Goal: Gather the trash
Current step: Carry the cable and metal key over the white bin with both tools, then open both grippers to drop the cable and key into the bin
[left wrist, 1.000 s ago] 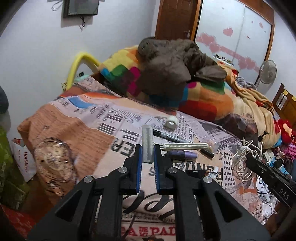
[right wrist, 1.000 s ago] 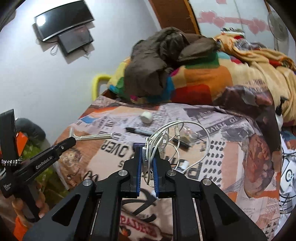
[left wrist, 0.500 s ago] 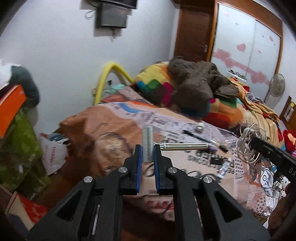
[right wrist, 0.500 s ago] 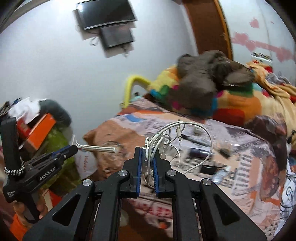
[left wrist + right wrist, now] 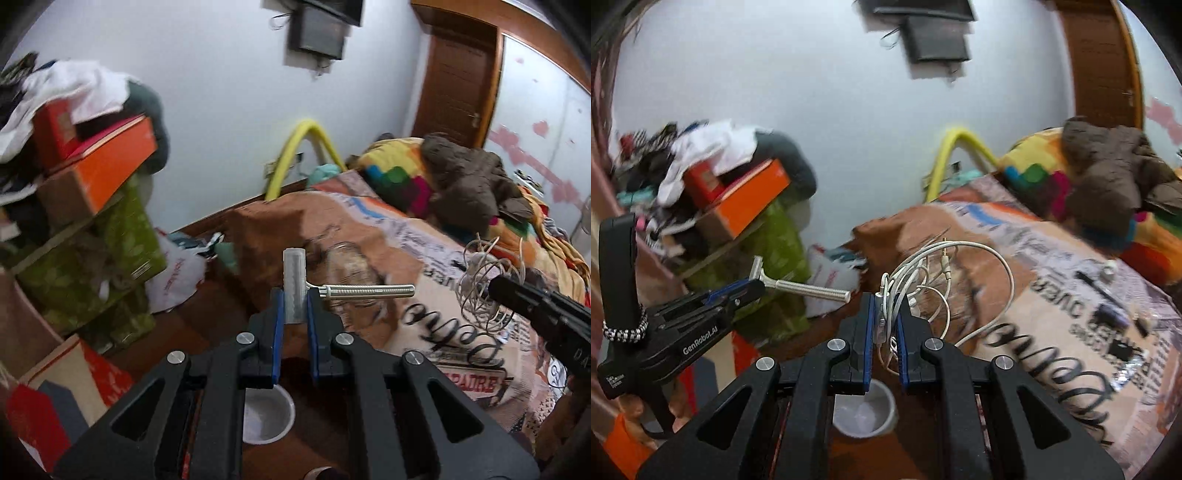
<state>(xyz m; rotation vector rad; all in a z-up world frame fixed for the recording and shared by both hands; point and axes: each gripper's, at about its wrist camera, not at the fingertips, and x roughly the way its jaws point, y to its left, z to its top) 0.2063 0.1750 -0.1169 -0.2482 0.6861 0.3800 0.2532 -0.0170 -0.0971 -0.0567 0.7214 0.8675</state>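
My left gripper (image 5: 294, 295) is shut on a silver razor (image 5: 295, 284) by its head; the handle sticks out to the right. It also shows in the right wrist view (image 5: 798, 286), held by the left gripper (image 5: 753, 286). My right gripper (image 5: 885, 314) is shut on a tangle of white cables (image 5: 934, 280), which also shows in the left wrist view (image 5: 484, 284). Both grippers hang over the floor beside the bed, above a white cup or small bin (image 5: 267, 415), also seen in the right wrist view (image 5: 864, 410).
The bed with a newsprint cover (image 5: 1052, 295) lies to the right and carries a pen (image 5: 1093, 286), a tape roll (image 5: 1110, 269) and small wrappers. Stacked boxes and clothes (image 5: 85, 158) stand at the left. A white plastic bag (image 5: 177, 277) lies on the floor.
Both grippers have swung left, off the bed and over the floor, each still holding its item. The white cup on the floor has come into view below them.
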